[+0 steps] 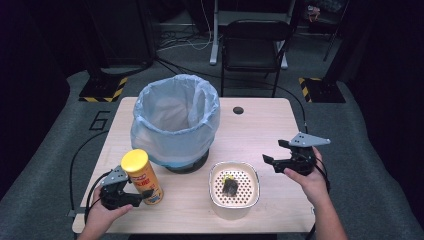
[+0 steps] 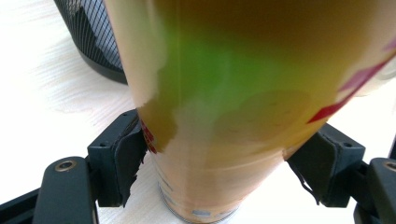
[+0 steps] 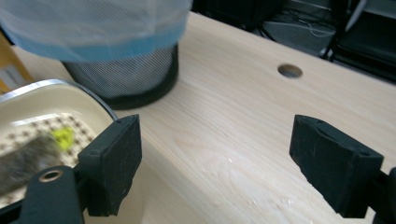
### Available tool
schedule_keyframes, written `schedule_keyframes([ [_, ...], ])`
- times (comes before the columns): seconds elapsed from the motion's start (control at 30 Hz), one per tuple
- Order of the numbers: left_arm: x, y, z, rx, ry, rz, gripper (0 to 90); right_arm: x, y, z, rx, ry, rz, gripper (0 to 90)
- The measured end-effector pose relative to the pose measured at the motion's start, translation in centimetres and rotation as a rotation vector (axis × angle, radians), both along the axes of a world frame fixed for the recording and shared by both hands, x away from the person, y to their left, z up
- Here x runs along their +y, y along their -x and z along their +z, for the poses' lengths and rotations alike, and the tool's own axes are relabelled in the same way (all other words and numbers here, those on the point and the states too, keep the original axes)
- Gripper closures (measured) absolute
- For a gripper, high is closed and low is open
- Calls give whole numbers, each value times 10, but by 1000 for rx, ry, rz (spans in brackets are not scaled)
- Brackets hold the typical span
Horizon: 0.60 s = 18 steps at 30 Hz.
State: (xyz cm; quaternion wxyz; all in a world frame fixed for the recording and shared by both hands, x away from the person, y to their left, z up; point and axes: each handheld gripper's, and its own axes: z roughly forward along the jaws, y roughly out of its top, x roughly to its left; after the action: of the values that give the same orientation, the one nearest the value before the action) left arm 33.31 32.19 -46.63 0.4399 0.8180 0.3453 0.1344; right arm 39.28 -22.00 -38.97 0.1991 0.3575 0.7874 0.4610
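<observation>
Item: yellow-lidded canister (image 1: 144,177), lower left of the high view, upright on the tabletop (image 1: 260,125), clamped low in your left tool (image 1: 142,196). Right tool (image 1: 272,155), right of frame, released and empty. Risk: the low grip lets the tall canister tip when you lift it.

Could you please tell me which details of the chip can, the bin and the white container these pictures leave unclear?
- Chip can: label unreadable in the left gripper view, too close and blurred; top cut off by the edge.
- Bin: bottom hidden in the high view by its blue liner.
- Dark lump in the white container: too small in the high view, blurred in the right gripper view.
</observation>
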Motion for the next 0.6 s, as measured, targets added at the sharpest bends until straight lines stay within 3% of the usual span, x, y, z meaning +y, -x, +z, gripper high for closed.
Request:
schedule_keyframes([
  [0.27, -3, 8, 34, -20, 1, -10, 236, -14, 7, -33, 37, 39, -69, 175],
  [0.3, -4, 11, 49, -30, -2, -14, 237, -15, 7, -37, 44, 43, -79, 175],
  [0.4, -3, 15, 74, -27, 22, -15, 237, -19, 7, -44, 57, 39, -92, 179],
  [0.47, -3, 15, 79, -36, 23, -11, 237, -19, 7, -47, 58, 34, -96, 179],
  [0.5, -1, 17, 97, -25, 32, -21, 237, -19, 6, -50, 63, 33, -97, 182],
  [0.6, 1, 17, 121, -23, 68, -16, 237, -19, 6, -56, 72, 27, -99, 185],
])
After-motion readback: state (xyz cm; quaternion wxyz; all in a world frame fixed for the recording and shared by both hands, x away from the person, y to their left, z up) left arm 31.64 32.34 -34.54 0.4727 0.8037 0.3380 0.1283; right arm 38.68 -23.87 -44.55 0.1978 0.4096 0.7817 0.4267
